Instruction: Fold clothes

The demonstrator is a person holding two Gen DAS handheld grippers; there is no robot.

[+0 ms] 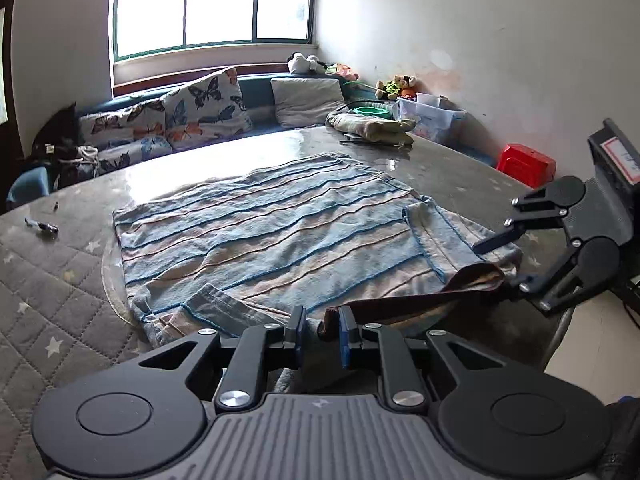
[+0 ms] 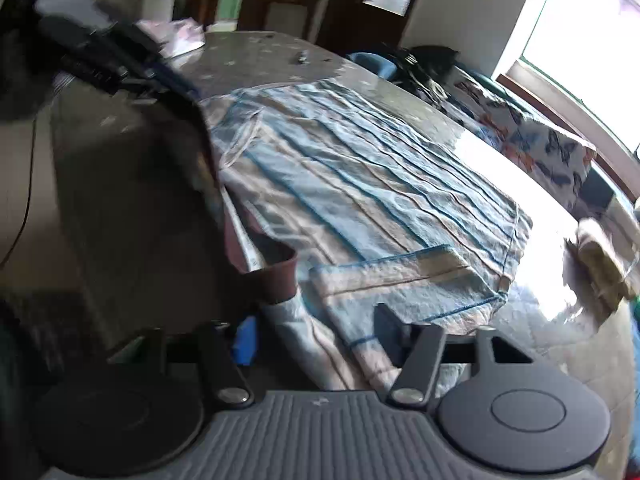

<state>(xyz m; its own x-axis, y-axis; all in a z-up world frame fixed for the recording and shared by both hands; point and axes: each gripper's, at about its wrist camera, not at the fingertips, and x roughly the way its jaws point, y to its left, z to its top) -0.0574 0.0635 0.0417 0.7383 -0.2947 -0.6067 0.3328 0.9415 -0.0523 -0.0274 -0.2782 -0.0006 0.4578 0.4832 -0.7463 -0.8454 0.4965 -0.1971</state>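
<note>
The striped garment (image 1: 272, 232) covers the middle of the bench (image 1: 448, 172). Bare bench lies open beyond it, up to the folded pile (image 1: 372, 126) at the far edge. A small dark object (image 1: 42, 227) lies well left.

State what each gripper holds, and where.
Both appear to pinch the brown neckband of the striped shirt: left gripper at one end, right gripper at the other.

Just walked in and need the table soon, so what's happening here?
A person with a gripper in each hand is folding a striped shirt spread flat on the table. The left gripper has its jaws closed on the brown collar edge. The right gripper sits at the shirt's near sleeve, cloth between its jaws. Folding has barely begun.
</note>
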